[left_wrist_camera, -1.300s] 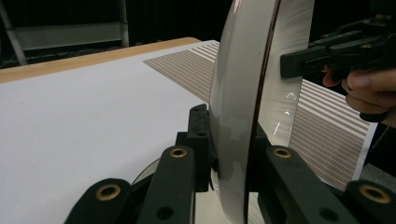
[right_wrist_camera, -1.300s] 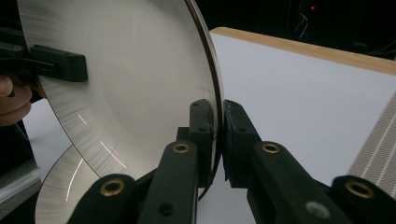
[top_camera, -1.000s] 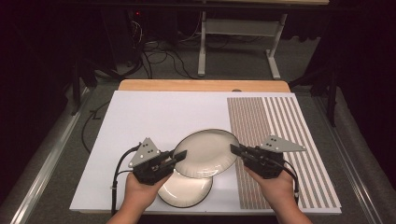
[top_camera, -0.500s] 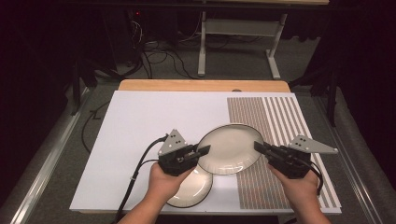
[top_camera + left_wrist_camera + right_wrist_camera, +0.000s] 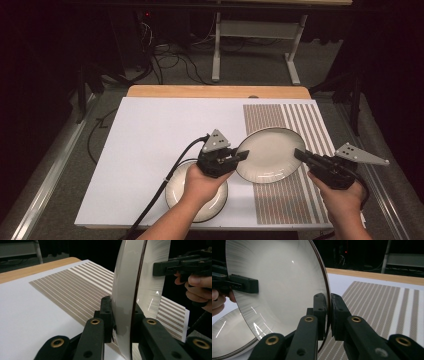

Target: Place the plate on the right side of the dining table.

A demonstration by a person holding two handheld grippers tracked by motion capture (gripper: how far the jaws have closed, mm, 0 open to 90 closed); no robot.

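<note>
On top of the white table [image 5: 150, 145], a striped mat [image 5: 285, 200] is laid at the right side. Above the mat's near edge, a big cream plate [image 5: 270, 155] is held up off the table, tilted. A second plate [image 5: 200, 197] is left flat on the table, just under the left hand. The lifted plate is pinched at its left rim by the left gripper [image 5: 243, 155] and at its right rim by the right gripper [image 5: 299, 154]. The plate is likely hard, smooth, slippery and easily broken, so it is best held by the rim on both sides.
</note>
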